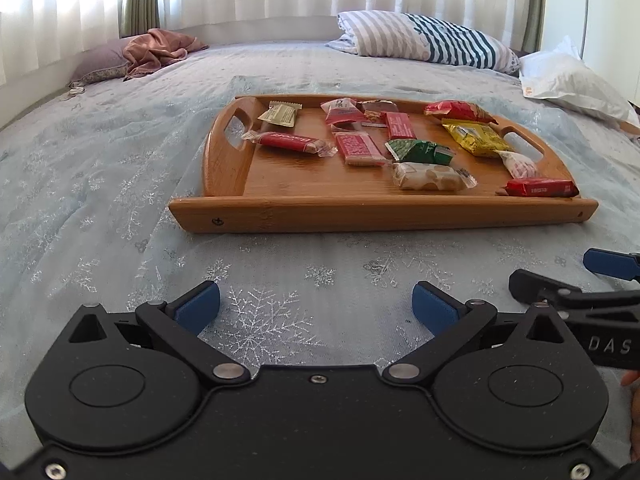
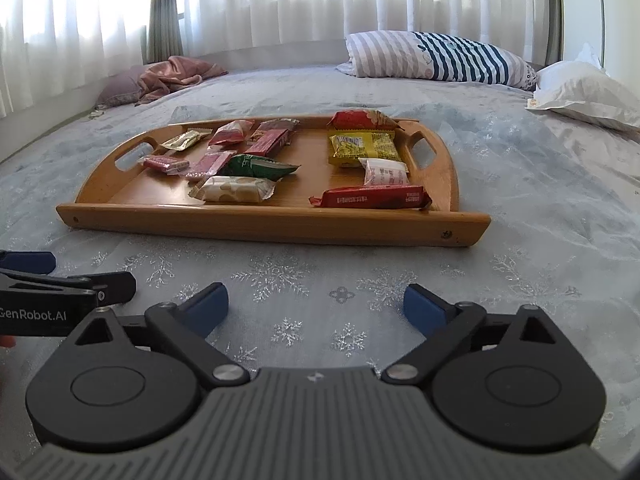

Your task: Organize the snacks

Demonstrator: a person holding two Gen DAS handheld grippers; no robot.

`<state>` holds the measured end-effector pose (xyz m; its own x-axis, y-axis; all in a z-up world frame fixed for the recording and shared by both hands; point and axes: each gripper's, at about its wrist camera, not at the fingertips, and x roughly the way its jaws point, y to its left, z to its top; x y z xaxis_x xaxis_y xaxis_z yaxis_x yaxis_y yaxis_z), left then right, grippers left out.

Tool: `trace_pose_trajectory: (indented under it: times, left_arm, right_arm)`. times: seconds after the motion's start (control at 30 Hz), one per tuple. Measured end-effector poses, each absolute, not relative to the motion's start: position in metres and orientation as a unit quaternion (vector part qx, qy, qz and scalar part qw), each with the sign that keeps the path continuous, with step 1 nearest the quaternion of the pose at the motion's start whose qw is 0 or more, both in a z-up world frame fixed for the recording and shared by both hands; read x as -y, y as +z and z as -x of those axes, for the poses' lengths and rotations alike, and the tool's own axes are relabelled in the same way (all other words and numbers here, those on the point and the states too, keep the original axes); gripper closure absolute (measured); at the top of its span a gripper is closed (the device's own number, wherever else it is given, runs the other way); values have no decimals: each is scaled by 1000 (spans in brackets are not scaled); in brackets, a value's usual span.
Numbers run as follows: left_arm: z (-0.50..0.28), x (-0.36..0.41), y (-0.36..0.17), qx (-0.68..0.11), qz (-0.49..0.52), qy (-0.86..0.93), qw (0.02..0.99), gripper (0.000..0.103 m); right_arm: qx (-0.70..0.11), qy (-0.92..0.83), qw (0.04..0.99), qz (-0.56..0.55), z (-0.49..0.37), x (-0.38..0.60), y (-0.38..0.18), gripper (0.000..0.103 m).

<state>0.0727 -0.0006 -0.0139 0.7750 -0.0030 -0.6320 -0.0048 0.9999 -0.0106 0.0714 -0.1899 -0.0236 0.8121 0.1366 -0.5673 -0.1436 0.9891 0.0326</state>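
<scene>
A wooden tray (image 1: 360, 216) (image 2: 272, 222) lies on the bed and holds several wrapped snacks. Among them are a red bar (image 1: 540, 188) (image 2: 372, 197) at the front right, a cream nougat pack (image 1: 428, 176) (image 2: 236, 189), a green pack (image 1: 420, 151) (image 2: 256, 166), a yellow pack (image 1: 476, 136) (image 2: 362, 148) and a red candy (image 1: 288, 142) at the left. My left gripper (image 1: 316, 308) is open and empty above the bedspread, in front of the tray. My right gripper (image 2: 316, 306) is open and empty, just right of the left one.
The bed has a pale blue snowflake bedspread (image 1: 100, 200). A striped pillow (image 1: 432, 40) and a white pillow (image 1: 572, 80) lie at the back right. A pink cloth on a purple pillow (image 1: 152, 52) lies at the back left. Curtains hang behind.
</scene>
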Motion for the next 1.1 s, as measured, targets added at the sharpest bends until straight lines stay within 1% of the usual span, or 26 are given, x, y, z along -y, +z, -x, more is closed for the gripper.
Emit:
trace_pose_trajectory:
  times: [0.1, 1.1]
  left_arm:
    - [-72, 0, -16, -331, 9, 1, 943, 0]
    - [-71, -1, -20, -321, 10, 6, 947, 0]
  right_arm:
    - [-298, 75, 951, 13, -72, 188, -25, 0]
    - [-299, 80, 951, 17, -73, 187, -28, 0]
